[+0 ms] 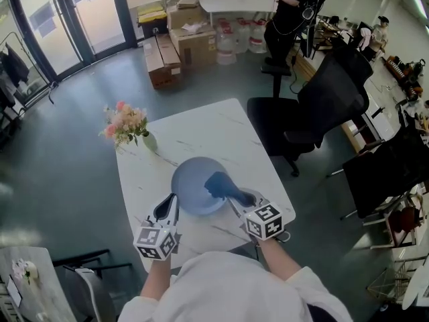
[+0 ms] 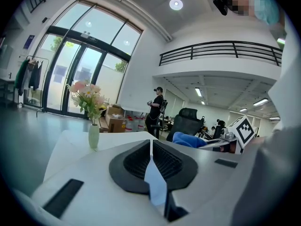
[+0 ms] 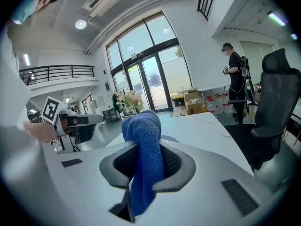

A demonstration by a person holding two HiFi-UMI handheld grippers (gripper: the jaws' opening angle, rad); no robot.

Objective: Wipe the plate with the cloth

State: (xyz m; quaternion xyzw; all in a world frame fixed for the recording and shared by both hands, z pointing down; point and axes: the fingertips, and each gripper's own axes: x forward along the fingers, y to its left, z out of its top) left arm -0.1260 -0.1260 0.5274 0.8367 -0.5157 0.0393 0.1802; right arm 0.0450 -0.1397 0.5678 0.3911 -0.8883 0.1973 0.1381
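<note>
A round blue plate (image 1: 191, 180) is on the white marble table (image 1: 214, 129) in front of me. My left gripper (image 1: 170, 204) is shut on the plate's near-left rim. In the left gripper view that rim shows as a thin pale-blue edge (image 2: 155, 182) pinched between the jaws. My right gripper (image 1: 236, 197) is shut on a dark blue cloth (image 1: 217, 184), whose bunched end lies over the right part of the plate. The cloth (image 3: 143, 149) hangs out of the jaws in the right gripper view. It also shows at the right (image 2: 188, 139) in the left gripper view.
A small vase of pink flowers (image 1: 127, 127) stands at the table's far left corner. Black office chairs (image 1: 301, 123) stand close to the table's right side. Cardboard boxes (image 1: 181, 39) and a standing person (image 1: 288, 12) are farther back on the grey floor.
</note>
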